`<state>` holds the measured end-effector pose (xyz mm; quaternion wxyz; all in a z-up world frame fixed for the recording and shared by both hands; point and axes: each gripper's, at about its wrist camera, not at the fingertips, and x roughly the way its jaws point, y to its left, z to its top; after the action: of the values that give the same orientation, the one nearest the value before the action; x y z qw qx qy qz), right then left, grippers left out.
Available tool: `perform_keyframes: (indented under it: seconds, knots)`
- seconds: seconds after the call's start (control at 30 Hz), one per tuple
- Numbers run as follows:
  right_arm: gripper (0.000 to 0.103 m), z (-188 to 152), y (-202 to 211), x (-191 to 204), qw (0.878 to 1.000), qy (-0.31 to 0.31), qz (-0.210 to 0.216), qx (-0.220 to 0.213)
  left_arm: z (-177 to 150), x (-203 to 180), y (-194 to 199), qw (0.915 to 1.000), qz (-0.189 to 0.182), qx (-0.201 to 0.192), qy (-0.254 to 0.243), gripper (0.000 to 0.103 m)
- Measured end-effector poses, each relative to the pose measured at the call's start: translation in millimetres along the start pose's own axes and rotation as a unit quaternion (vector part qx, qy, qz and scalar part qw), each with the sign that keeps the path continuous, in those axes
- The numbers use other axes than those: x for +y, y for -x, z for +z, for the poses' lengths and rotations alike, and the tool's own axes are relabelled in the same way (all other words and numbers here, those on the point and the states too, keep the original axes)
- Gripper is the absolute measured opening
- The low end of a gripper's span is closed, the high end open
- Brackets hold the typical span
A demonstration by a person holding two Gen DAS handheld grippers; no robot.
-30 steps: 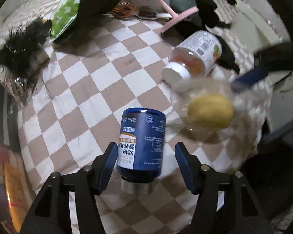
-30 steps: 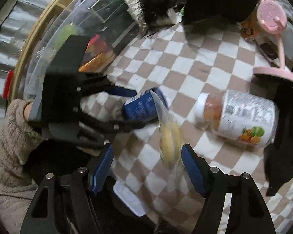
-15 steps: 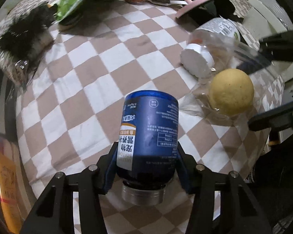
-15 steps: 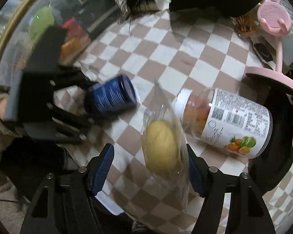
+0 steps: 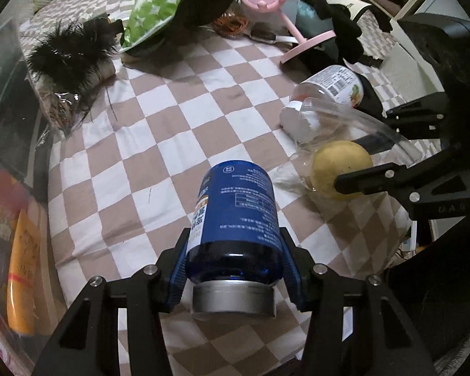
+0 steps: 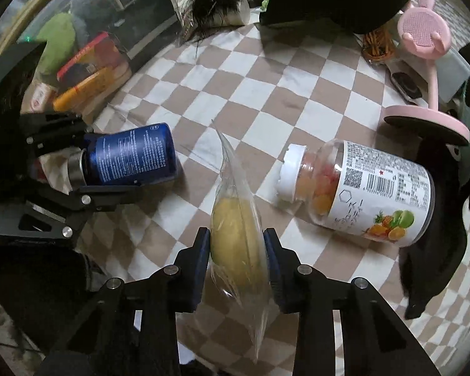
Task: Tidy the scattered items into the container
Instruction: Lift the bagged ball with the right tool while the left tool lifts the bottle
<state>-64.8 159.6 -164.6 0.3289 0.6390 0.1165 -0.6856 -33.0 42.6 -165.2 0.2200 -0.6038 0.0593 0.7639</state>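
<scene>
fine print on blue bottle (image 5: 235, 206) and gummy jar (image 6: 369, 191), illegible

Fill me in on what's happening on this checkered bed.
A person is tidying with two handheld grippers. The left gripper is clamped on the blue bottle, which lies on its side. The right gripper is closed on the bagged lemon. The gummy jar lies loose on the checkered cloth. The clear container already holds several items.

Under dim indoor light, the surface (image 5: 159, 131) before me wears a brown-and-white checked cloth (image 6: 260, 72), rumpled in places, with a white cabinet edge (image 5: 407, 62) off to the right and dark shadow around.
</scene>
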Motion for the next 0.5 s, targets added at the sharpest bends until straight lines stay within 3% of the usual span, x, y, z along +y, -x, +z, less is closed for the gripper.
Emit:
perform_keyframes:
  seconds: [0.2,0.5]
  knots:
    - [0.035,-0.9,22.1,11.6,0.999,-0.019,0.031,-0.037,-3.8,5.2,24.4,0.9994,0.002,-0.034,0.01,0.051]
    - [0.035,12.1,83.4,18.6,0.987,-0.046,0.066,-0.136,-8.5,3.5,91.0,0.9914,0.004,-0.129,0.019,0.051]
